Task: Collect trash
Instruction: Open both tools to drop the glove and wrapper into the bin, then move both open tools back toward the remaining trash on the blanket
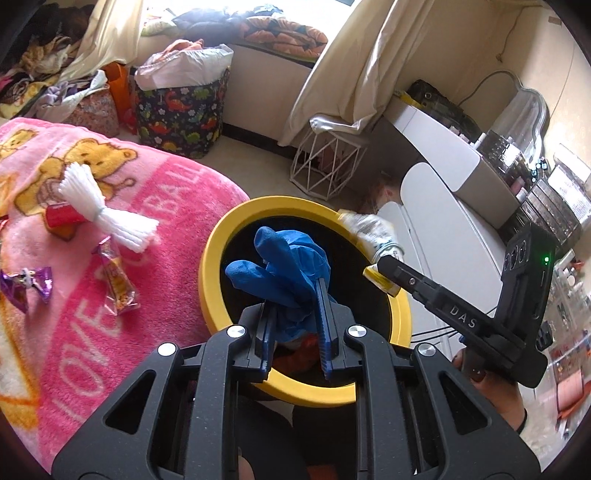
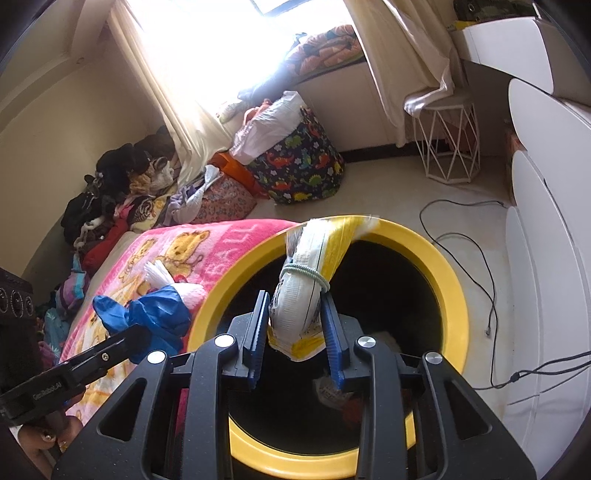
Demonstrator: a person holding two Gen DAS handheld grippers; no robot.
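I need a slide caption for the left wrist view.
Left claw holding a blue glove above the yellow-rimmed bin.

Bright daylight, window (image 2: pixel 229 33) blown out, fisheye-curved edges, dark corners

Crumpled blue glove (image 1: pixel 280 273) and banded white-yellow packet (image 2: pixel 306 295), both held over my yellow-rimmed bin (image 2: pixel 452 280); candy wrappers (image 1: pixel 118 280) on bed.

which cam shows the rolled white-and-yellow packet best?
Right wrist: the rolled white-and-yellow plastic packet fills the centre between that gripper's blue fingers, rubber band visible. Left wrist shows the packet smaller, side-on, over the yellow bin rim.
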